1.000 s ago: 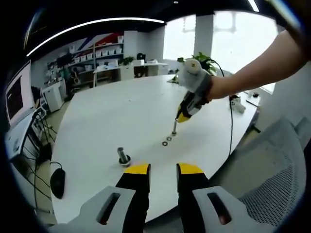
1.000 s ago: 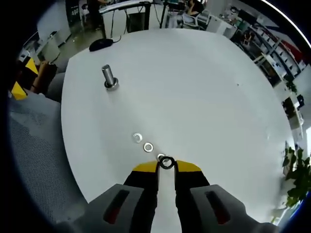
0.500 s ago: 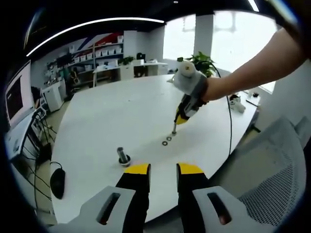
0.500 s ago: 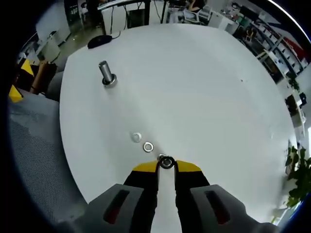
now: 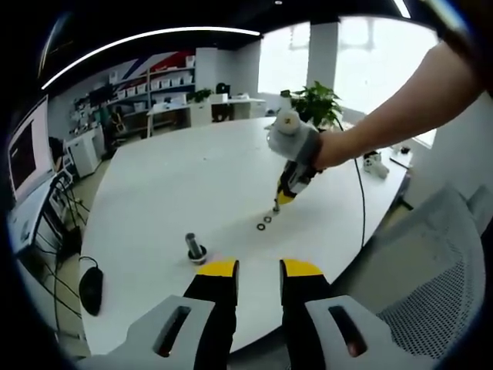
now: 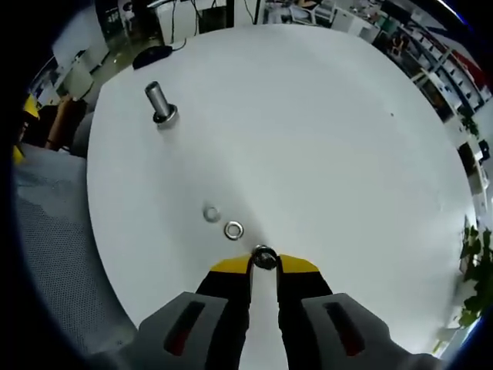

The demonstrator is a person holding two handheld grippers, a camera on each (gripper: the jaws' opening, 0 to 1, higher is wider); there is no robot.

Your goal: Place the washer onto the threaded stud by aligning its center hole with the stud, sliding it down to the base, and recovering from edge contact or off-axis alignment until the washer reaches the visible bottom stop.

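A short threaded stud stands upright on a round base on the white table; in the left gripper view the stud is just ahead of my left gripper, whose jaws stand apart with nothing between them. My right gripper is shut on a washer, held on edge at its yellow tips. Two more washers lie flat on the table just beyond it. In the left gripper view a hand holds the right gripper above those loose washers.
A black mouse lies at the table's left edge, also seen as the mouse beyond the stud. A grey mesh chair stands at the near right. Desks, shelves and a plant lie past the table.
My right gripper has lifted off the table with the washer in it and drifted left, toward the stud side. The left gripper has not moved.
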